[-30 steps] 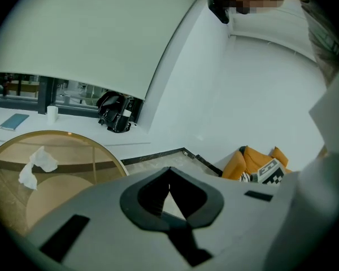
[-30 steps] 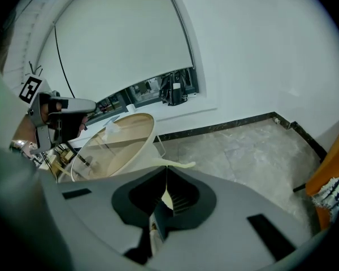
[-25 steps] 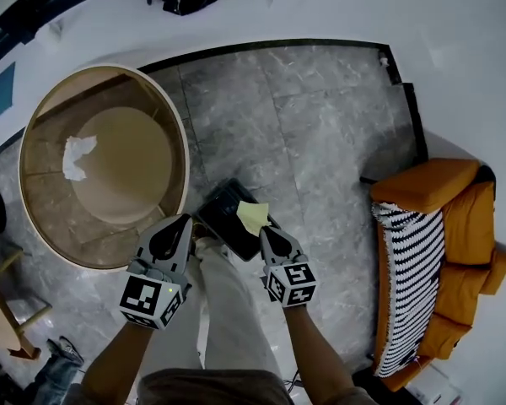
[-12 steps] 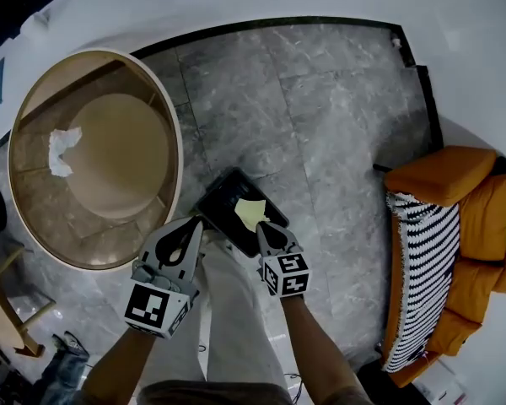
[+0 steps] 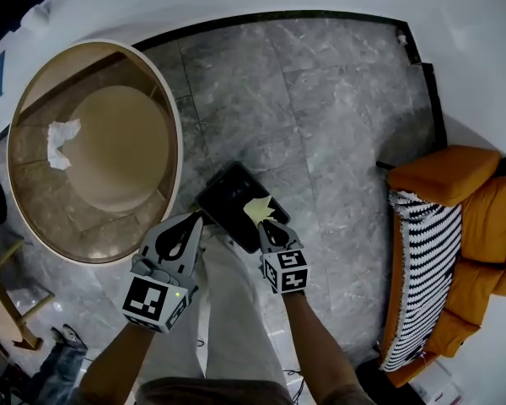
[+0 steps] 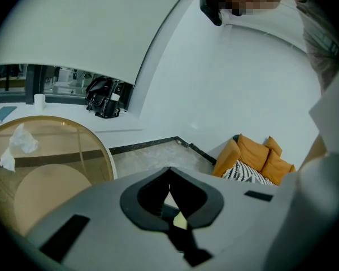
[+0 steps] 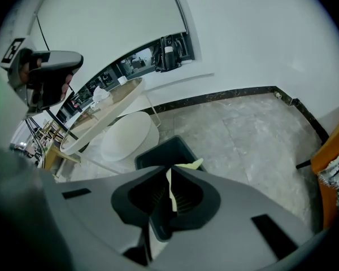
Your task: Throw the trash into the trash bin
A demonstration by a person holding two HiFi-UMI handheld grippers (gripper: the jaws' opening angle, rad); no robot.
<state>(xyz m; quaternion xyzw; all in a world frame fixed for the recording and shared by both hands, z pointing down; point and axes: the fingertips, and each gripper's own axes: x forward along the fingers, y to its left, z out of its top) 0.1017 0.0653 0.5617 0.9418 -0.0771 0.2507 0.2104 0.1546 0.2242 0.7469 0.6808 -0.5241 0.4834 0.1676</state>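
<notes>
A grey marble floor (image 5: 320,116) fills the middle, edged by a black skirting strip (image 5: 278,17) at the foot of white walls (image 5: 464,24). A round glass table with a pale rim (image 5: 177,142) stands at the left, and an orange sofa (image 5: 451,175) with a black-and-white striped cushion (image 5: 417,268) stands at the right. A window (image 6: 51,83) runs along the far left wall.

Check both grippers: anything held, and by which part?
Right gripper pinches the yellow paper scrap by its near edge, above the black trash bin. Left gripper is shut on nothing.
</notes>
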